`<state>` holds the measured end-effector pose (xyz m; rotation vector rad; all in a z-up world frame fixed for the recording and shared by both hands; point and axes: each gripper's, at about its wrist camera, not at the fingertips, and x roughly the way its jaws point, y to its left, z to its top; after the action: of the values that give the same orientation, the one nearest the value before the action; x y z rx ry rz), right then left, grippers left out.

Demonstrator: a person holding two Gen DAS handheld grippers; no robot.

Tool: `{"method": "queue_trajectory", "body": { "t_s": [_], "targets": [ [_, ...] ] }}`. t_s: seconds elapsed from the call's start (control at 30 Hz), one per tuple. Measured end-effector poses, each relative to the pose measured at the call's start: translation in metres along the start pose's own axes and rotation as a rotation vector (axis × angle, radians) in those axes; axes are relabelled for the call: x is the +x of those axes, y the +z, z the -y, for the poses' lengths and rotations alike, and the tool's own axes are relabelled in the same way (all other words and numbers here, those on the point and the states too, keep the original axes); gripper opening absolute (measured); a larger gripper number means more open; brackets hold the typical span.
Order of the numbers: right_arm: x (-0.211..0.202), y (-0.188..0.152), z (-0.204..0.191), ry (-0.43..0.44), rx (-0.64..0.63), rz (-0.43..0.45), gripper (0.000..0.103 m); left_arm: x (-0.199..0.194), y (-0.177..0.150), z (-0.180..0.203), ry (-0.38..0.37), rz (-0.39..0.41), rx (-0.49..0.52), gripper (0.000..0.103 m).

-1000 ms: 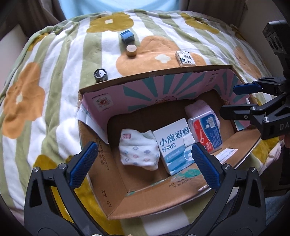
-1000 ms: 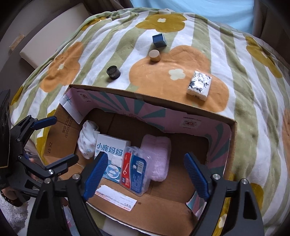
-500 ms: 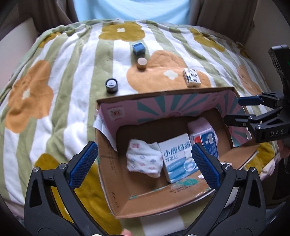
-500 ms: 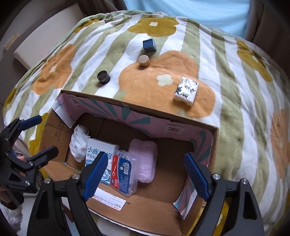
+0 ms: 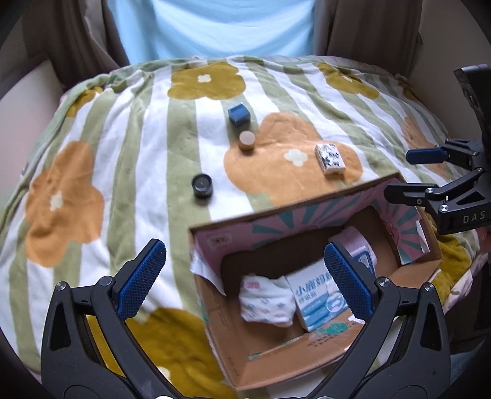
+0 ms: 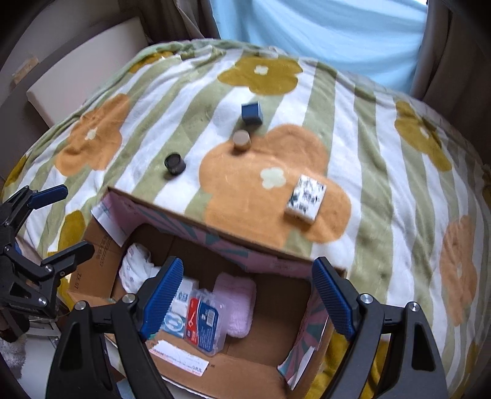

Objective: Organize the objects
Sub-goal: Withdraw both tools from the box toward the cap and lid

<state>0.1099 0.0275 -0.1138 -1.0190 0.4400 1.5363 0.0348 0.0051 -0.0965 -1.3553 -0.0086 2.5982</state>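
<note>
An open cardboard box point(image 5: 307, 211) point(image 6: 202, 221) sits at the near edge of a flowered blanket. Inside lie a white patterned cloth point(image 5: 265, 299), a white-and-blue carton point(image 5: 319, 302), a clear red-and-blue packet point(image 6: 204, 322) and a pink cloth point(image 6: 239, 302). On the blanket beyond lie a black round tin point(image 5: 202, 185) point(image 6: 174, 163), a tan cylinder point(image 5: 247, 140) point(image 6: 241, 139), a blue cube point(image 5: 238, 114) point(image 6: 251, 113) and a black-and-white packet point(image 5: 330, 158) point(image 6: 305, 199). My left gripper point(image 5: 242, 285) is open and empty over the box's left wall. My right gripper point(image 6: 245, 299) is open and empty above the box.
The blanket point(image 5: 122, 153) covers a rounded surface that drops off at the sides. A light blue curtain point(image 5: 214, 27) hangs behind it. A beige cushion point(image 6: 86, 67) lies at the far left in the right wrist view.
Both grippers have drawn back and lifted away from the box, so it looks smaller and lower in both views. The left gripper has also shifted left. The objects have not moved.
</note>
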Motion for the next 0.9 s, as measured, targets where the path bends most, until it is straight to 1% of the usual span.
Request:
{"method": "queue_trajectory", "body": {
  "t_s": [0.1, 0.27, 0.4, 0.47, 0.57, 0.67, 0.73, 0.9],
  "targets": [
    [-0.004, 0.014, -0.003, -0.023, -0.034, 0.019, 0.084, -0.004, 0.012, -0.007, 0.007, 0.013, 0.012, 0.103],
    [-0.006, 0.043, -0.004, -0.04, -0.059, 0.062, 0.084, -0.006, 0.033, -0.018, 0.027, 0.036, 0.07, 0.103],
    [0.002, 0.067, -0.006, -0.053, -0.096, 0.081, 0.084, 0.004, 0.053, -0.032, 0.023, 0.041, 0.099, 0.103],
    [0.009, 0.078, -0.006, -0.054, -0.114, 0.085, 0.084, 0.015, 0.063, -0.041, 0.015, 0.02, 0.1, 0.103],
    [0.026, 0.098, -0.005, -0.04, -0.133, 0.08, 0.084, 0.038, 0.078, -0.061, -0.017, -0.037, 0.077, 0.103],
    [0.043, 0.114, -0.007, -0.042, -0.158, 0.074, 0.084, 0.06, 0.087, -0.078, -0.037, -0.054, 0.077, 0.103],
    [0.057, 0.126, -0.009, -0.043, -0.174, 0.068, 0.084, 0.078, 0.089, -0.086, -0.043, -0.065, 0.091, 0.103],
    [0.096, 0.152, -0.011, -0.036, -0.17, 0.044, 0.084, 0.12, 0.089, -0.097, -0.091, -0.092, 0.108, 0.102]
  ]
}}
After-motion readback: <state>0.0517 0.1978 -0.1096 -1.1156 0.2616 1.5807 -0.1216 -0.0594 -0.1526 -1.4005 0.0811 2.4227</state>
